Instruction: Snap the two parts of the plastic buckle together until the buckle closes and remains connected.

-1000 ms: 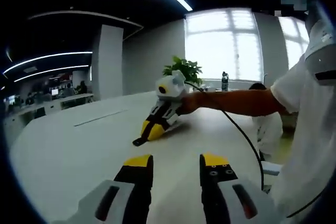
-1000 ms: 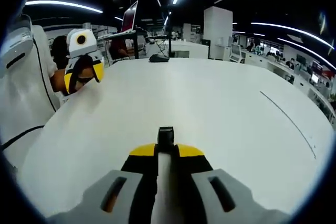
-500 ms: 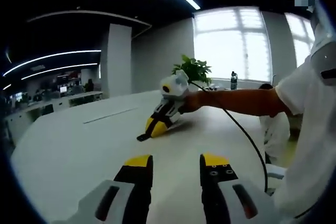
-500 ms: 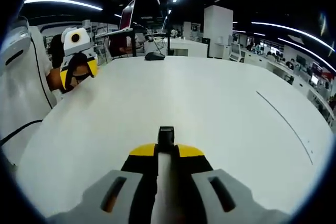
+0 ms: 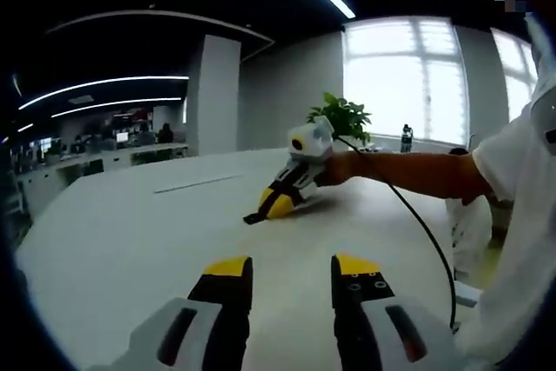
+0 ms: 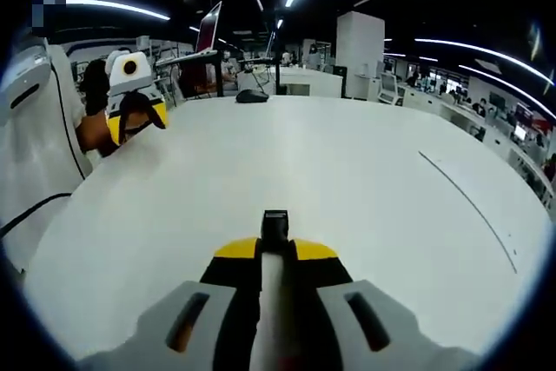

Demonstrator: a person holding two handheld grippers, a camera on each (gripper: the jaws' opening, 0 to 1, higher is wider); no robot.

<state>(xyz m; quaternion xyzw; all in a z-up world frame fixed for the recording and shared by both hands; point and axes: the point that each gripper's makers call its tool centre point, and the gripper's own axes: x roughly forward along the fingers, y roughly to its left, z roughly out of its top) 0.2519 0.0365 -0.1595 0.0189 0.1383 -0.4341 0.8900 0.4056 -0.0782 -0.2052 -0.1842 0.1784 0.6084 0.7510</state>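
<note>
Small black buckle part [image 6: 275, 221] – clamped in right gripper [image 6: 275, 254] fingers

Buckle part [image 6: 275, 222] mostly hidden between right gripper [image 6: 275, 254] jaws; only black tip showed, too small to identify.

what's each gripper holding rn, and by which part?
Right gripper: shut on a black buckle part, one end protruding past the fingers. Left gripper: open, nothing held.

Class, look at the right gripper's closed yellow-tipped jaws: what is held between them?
A small black buckle part sticks out past the tips of the right gripper, over the white table. The jaws cover the rest of the part, so its full shape cannot be seen.
</note>
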